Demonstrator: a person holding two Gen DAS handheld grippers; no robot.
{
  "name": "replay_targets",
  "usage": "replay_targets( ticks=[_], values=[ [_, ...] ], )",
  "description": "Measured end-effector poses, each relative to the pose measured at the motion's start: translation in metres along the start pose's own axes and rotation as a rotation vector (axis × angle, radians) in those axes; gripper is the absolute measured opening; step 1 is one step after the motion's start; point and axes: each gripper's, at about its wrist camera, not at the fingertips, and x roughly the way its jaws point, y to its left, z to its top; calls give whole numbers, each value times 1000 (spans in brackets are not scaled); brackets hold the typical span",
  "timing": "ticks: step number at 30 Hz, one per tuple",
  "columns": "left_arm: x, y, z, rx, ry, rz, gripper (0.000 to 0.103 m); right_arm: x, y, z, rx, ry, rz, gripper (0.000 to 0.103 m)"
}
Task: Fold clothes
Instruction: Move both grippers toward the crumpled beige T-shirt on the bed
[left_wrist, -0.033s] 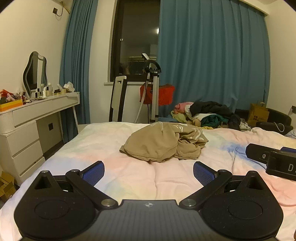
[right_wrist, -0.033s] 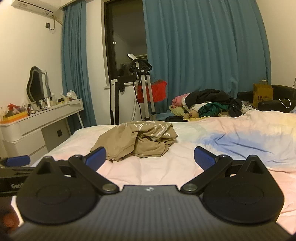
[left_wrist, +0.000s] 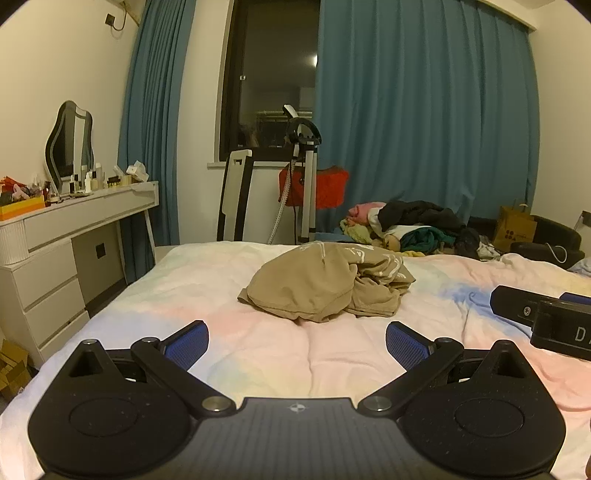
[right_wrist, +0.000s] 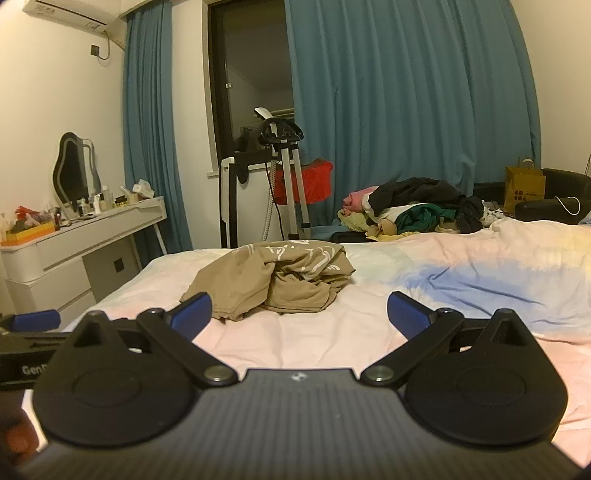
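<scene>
A crumpled tan garment with white print (left_wrist: 325, 282) lies in a heap in the middle of the bed (left_wrist: 258, 350); it also shows in the right wrist view (right_wrist: 273, 280). My left gripper (left_wrist: 297, 343) is open and empty, low over the bed, short of the garment. My right gripper (right_wrist: 299, 314) is open and empty, also short of the garment, which lies ahead and slightly left. The right gripper's body shows at the right edge of the left wrist view (left_wrist: 546, 317).
A pile of mixed clothes (left_wrist: 410, 229) lies beyond the bed's far edge. A white dresser (left_wrist: 55, 251) with a mirror stands at left. A garment steamer stand (left_wrist: 304, 177) and blue curtains (left_wrist: 424, 110) are behind. A yellow paper bag (left_wrist: 515, 229) sits far right.
</scene>
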Motion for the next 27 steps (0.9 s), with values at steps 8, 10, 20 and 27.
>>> replay_targets(
  ticks=[8, 10, 20, 27],
  values=[
    [-3, 6, -13, -10, -19, 10, 103, 2, 2, -4, 9, -2, -5, 103],
    [-10, 2, -19, -8, -25, 14, 103, 1, -4, 0, 27, 0, -5, 103],
    [10, -7, -39, 36, -21, 50, 103, -6, -14, 11, 46, -99, -10, 103],
    [20, -19, -34, 79, 7, 57, 103, -7, -33, 25, 91, -61, 32, 103]
  ],
)
